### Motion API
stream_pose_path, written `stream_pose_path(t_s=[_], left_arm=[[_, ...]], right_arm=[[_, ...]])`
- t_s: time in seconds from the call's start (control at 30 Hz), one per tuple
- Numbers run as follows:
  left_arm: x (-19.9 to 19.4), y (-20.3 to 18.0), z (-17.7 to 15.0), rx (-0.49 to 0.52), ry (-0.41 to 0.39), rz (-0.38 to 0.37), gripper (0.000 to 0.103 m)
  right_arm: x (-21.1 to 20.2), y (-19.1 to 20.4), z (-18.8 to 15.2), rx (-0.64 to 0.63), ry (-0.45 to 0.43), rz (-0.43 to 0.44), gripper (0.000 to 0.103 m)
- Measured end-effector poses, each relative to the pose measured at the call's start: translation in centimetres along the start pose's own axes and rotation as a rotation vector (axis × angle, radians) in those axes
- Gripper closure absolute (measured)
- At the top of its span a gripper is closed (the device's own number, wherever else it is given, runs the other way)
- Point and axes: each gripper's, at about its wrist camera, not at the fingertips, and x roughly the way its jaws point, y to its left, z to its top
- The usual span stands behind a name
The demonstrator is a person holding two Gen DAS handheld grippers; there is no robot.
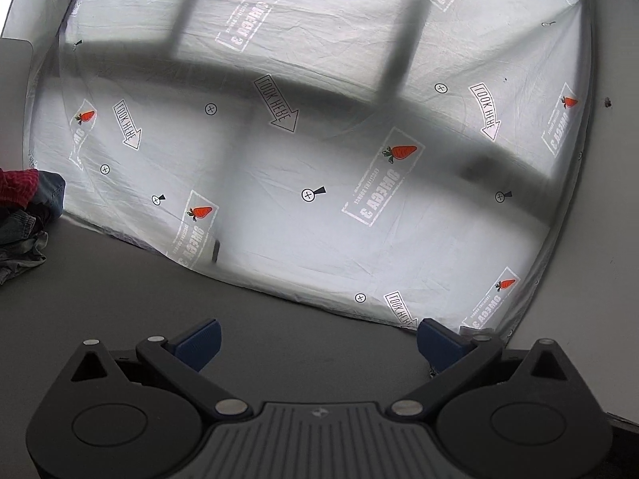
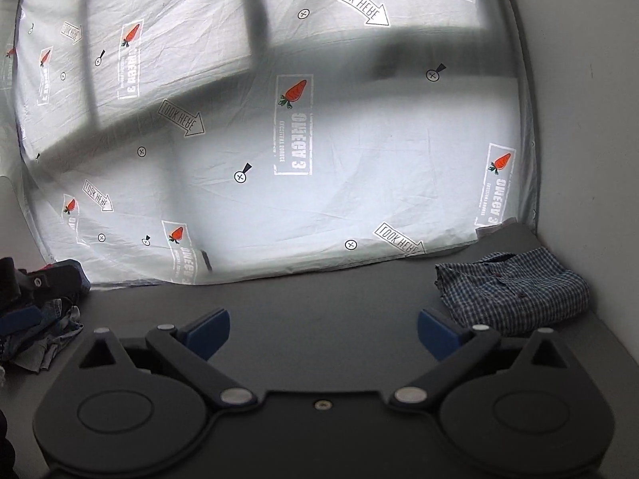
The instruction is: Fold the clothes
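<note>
- We hold the left hand-held gripper and right hand-held gripper wide, empty, above the bare counter.
- Done, we judge: folded checked shirt, near right.
- Left: the unfolded pile, near left.

One folded checked shirt, one heap of unfolded clothes, one printed sheet

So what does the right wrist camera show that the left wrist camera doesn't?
Only the right wrist view shows the folded checked shirt on the grey table, at right, and part of the left gripper over the pile. The left wrist view adds nothing of its own. Both show the carrot-print sheet, the unfolded clothes pile at left, and an open, empty gripper.
</note>
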Motion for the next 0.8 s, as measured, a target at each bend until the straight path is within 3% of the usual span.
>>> stream_pose_path(t_s=[0.13,0.27,0.37,0.57,0.8], left_arm=[[-2.6,7.1,0.9,0.094,0.058,0.009,0.0],[-5.6,13.6,0.7,0.081,0.095,-0.035,0.0],[-7.5,16.3,0.4,0.091,0.151,-0.021,0.0],[-11.1,20.4,-1.4,0.073,0.258,-0.046,0.0],[-13.2,22.8,-2.6,0.115,0.309,0.048,0.0]], right_arm=[[-2.6,7.7,-3.1,0.009,-0.01,-0.044,0.001],[-5.8,14.6,-6.2,-0.011,-0.014,-0.056,0.001],[-8.0,18.6,-7.7,-0.009,0.043,-0.067,0.001],[-9.9,23.5,-9.2,-0.079,0.156,-0.096,0.003],[-9.8,25.8,-10.9,-0.07,0.251,-0.119,0.003]])
